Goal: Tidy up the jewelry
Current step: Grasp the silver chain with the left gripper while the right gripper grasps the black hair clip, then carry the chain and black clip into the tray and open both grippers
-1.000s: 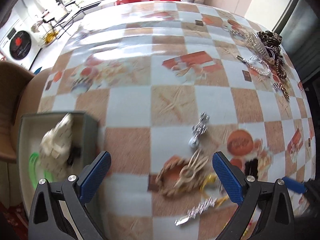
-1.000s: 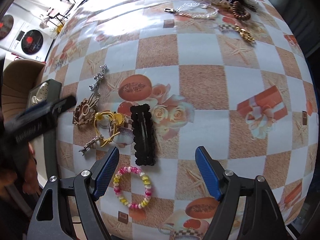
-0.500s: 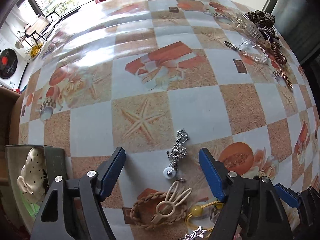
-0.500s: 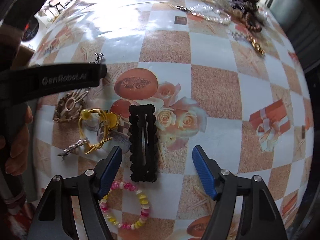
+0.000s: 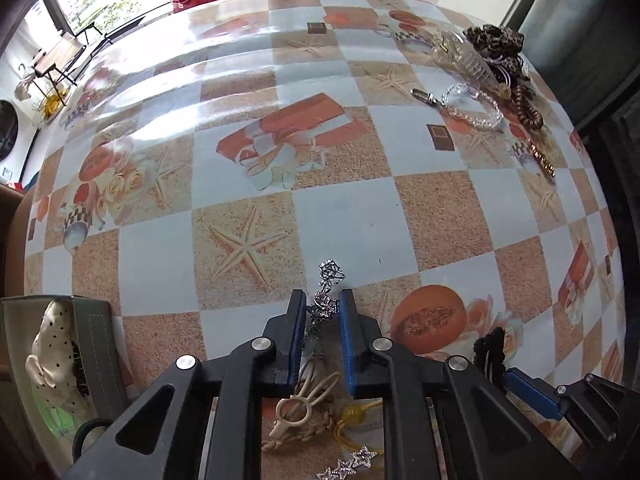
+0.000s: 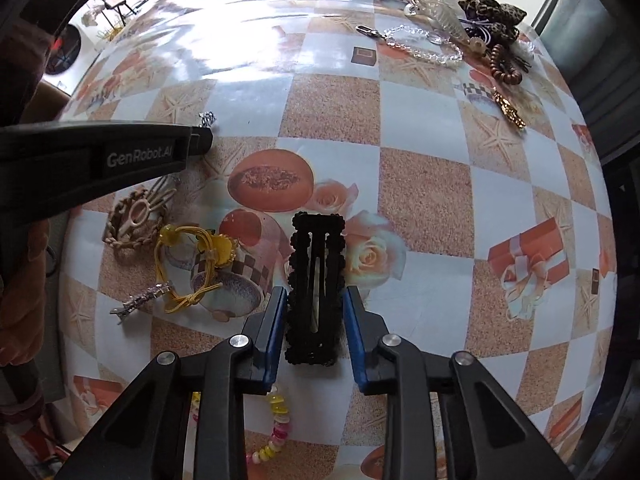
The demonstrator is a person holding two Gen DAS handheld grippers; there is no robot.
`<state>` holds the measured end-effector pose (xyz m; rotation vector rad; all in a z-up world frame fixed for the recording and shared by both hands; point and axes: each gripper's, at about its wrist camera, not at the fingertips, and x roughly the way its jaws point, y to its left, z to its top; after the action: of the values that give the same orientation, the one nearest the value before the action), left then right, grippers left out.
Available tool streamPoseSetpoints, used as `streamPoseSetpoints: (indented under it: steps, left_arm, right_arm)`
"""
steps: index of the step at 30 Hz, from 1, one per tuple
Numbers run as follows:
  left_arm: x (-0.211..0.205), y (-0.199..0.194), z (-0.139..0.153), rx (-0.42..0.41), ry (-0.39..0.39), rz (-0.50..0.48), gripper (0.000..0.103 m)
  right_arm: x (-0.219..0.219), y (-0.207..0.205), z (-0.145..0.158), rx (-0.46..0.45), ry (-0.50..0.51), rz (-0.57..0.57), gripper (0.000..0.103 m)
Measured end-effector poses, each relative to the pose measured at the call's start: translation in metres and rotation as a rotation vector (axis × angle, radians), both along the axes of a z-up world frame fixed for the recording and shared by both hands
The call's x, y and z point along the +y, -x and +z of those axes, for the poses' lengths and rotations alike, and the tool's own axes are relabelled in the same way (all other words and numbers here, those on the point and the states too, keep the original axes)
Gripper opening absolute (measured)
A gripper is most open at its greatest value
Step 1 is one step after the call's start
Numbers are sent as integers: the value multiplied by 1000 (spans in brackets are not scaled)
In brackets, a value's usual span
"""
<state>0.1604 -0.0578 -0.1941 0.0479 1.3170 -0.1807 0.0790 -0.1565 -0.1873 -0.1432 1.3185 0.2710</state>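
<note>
A silver sparkly hair ornament [image 5: 329, 274] lies on the checked tablecloth in the left wrist view. My left gripper [image 5: 322, 296] points down over it, its jaws closing, and both blue pads touch the ornament's sides. In the right wrist view a black scalloped snap clip [image 6: 318, 240] lies lengthwise between the fingers of my right gripper [image 6: 315, 294]. Those jaws are closing too, with the pads against the clip's long edges. One of the left gripper's fingers [image 6: 120, 152] crosses the right wrist view at the left.
A grey box [image 5: 96, 340] with a white dotted scrunchie [image 5: 52, 344] sits at the near left. A braided ring with a beige bunny clip [image 6: 136, 216], a yellow cord tie [image 6: 188, 256], a star clip [image 6: 140, 302] and a bead bracelet [image 6: 276, 420] lie nearby. More hair accessories [image 5: 494, 40] are piled far right.
Both grippers' jaws have gone from wide apart to narrow. The left one slid forward over the silver ornament and closed on it. The right one closed in on the black clip.
</note>
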Motion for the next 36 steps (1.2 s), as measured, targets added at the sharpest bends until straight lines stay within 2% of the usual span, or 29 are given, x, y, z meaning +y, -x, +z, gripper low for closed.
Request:
streamPoseSetpoints:
  steps: [9,16,27,36]
  left_arm:
    - [18,26,35,-47,59,46,20]
    - [42,61,62,-70,92,89,20]
    - [80,107,89,-104,107,201,20]
    - [130,140,103,-134,107,318,20]
  right_arm:
    - [-44,-12,26,37,-125,-66,31]
    - [-55,3,47,49,-183,-89,31]
    - [-45,13,81,34,-200,-48,31]
    - [-1,20,102,21,-210,48,31]
